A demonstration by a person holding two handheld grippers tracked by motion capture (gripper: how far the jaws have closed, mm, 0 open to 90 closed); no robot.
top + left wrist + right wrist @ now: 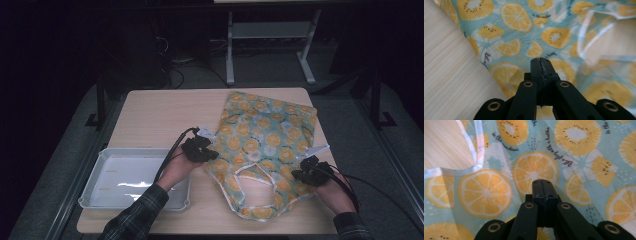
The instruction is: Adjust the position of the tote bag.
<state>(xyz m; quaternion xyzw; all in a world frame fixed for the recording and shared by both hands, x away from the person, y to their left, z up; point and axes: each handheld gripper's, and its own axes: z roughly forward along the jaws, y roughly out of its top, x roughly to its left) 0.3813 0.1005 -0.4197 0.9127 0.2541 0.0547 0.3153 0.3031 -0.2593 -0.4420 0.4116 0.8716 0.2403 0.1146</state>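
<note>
Apron (265,145) lies spread on the table (160,115), right of the tray (95,185), not yet folded. Left gripper (210,150) over its left edge, right gripper (306,170) over its lower right; both jaws closed, pinching nothing. Folding all left, I'd judge.

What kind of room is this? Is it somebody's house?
Probably not a house; it looks like a lab or workshop. A plain wooden table stands on grey floor, cables trail behind it by a metal stand, and a white tray waits beside a fruit-print cloth.
</note>
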